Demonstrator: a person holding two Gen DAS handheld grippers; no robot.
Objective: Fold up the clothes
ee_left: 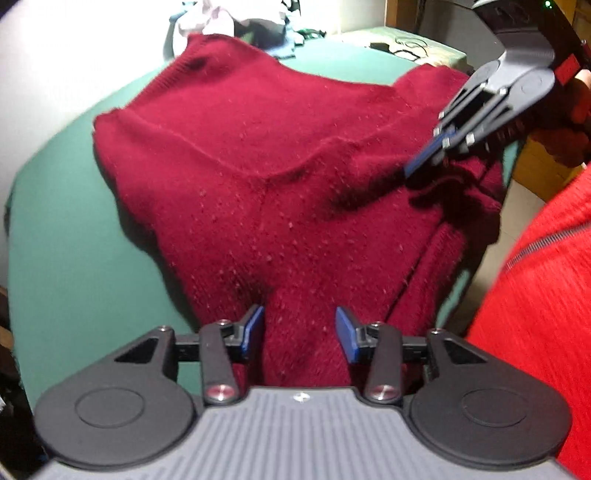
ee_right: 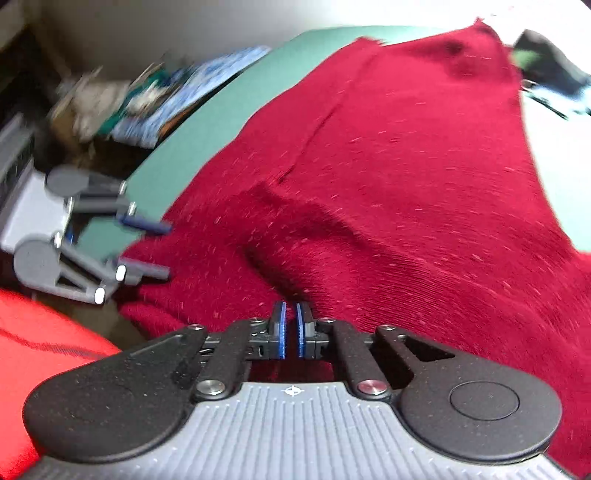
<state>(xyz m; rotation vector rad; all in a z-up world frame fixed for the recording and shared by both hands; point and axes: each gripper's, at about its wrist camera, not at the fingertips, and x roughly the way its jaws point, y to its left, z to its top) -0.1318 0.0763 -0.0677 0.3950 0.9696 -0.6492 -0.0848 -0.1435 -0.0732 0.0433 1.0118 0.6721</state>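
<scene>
Sweater: dark red knit (ee_left: 280, 177), spread partly folded on the green surface (ee_left: 74, 240), ahead of both sets of fingers.
Left fingers: my left gripper (ee_left: 300, 334) stands released, a ridge of knit lying between the blue pads (ee_left: 255, 326) without being pressed.
Right fingers: my right gripper (ee_right: 290, 328) is clenched; I judge it pinches a thin edge of the knit, though the cloth in the gap is hard to make out.
Risk: if I pull with the right alone, the free left side may drag and bunch the fold.
Risk two: a thin pinch could slip on loose knit.
Nearby: clothes pile (ee_left: 221, 22) beyond the fingertips.
</scene>
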